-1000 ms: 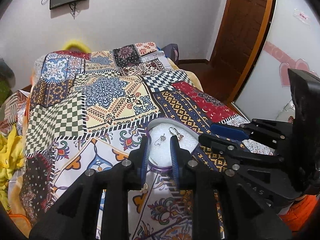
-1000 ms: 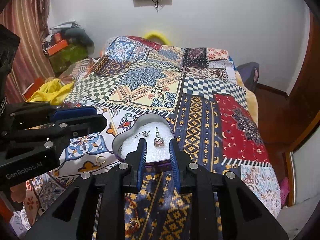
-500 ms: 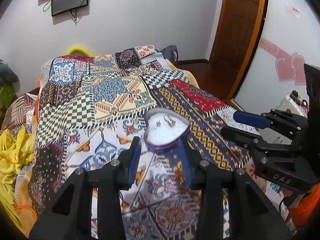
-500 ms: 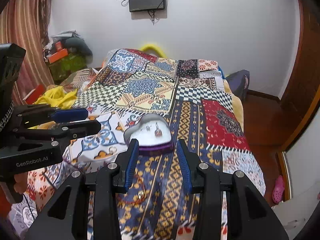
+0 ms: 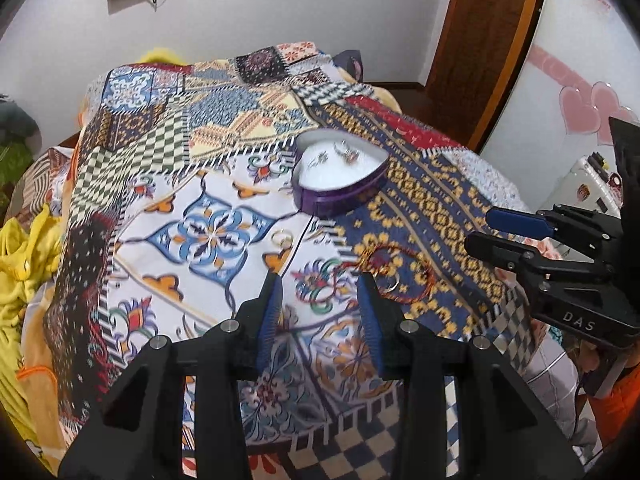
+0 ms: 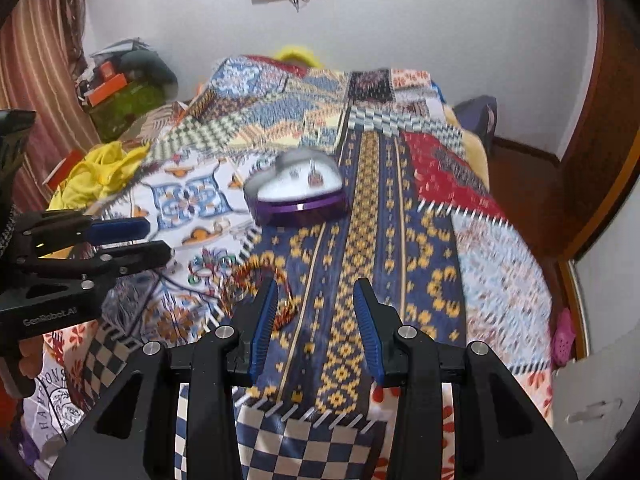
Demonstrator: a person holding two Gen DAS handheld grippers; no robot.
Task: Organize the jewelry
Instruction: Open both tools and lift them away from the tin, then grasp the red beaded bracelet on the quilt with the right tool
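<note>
Resting on the patterned bedspread (image 5: 208, 236): heart-shaped purple box (image 5: 340, 184), lidless to receive pieces, two earrings (image 5: 340, 154) on its white pad. Red-gold necklace (image 5: 394, 270) and gold ring (image 5: 282, 237) lie loose nearby, unsorted. Left gripper (image 5: 318, 284) and right gripper (image 6: 314, 288): both spread apart, empty, raised above the spread, likely for the next pick.

left wrist view: above bed (image 5: 200, 184), facing headboard wall. right wrist view: likewise, rightward. shared: heart-shaped box (image 5: 340, 178) (image 6: 298, 194), bracelet (image 5: 394, 270) (image 6: 256, 284).
</note>
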